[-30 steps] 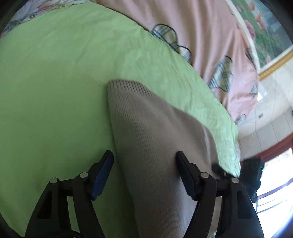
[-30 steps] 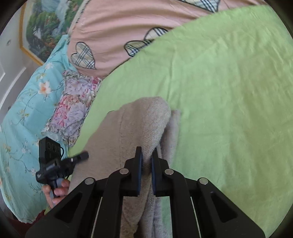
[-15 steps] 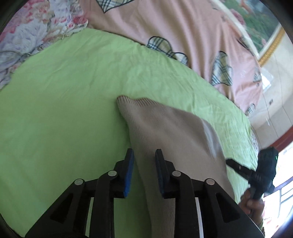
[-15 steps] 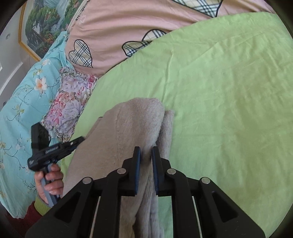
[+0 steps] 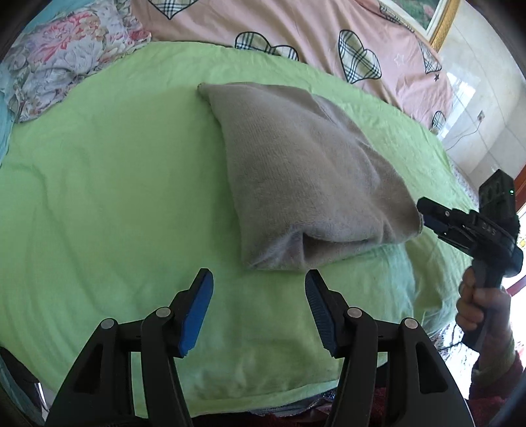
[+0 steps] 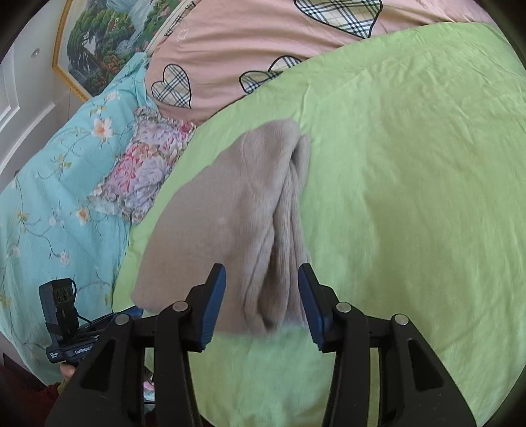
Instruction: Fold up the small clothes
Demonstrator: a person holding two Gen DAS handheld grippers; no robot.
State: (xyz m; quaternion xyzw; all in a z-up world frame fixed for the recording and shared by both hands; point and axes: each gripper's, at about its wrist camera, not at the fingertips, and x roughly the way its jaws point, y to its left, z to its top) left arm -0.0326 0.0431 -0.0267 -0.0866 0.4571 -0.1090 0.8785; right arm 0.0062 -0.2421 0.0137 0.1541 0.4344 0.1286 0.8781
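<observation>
A beige knitted garment (image 5: 296,170) lies folded in a thick bundle on the green sheet (image 5: 108,184). It also shows in the right wrist view (image 6: 230,226), its folded layers facing me. My left gripper (image 5: 258,307) is open and empty, just short of the garment's near edge. My right gripper (image 6: 261,300) is open, its blue pads on either side of the garment's near end, not gripping it. The right gripper also shows in the left wrist view (image 5: 440,223) at the garment's right corner, and the left gripper shows in the right wrist view (image 6: 85,341) at lower left.
A pink duvet with plaid hearts (image 5: 296,29) lies beyond the green sheet. A floral pillow (image 5: 65,56) and a turquoise flowered cover (image 6: 59,184) lie at the side. The bed's near edge (image 5: 263,397) is just below my left gripper. A framed painting (image 6: 108,36) hangs behind.
Both grippers have opened and let go of the garment, then drawn back from it. The garment now lies folded on the sheet.
</observation>
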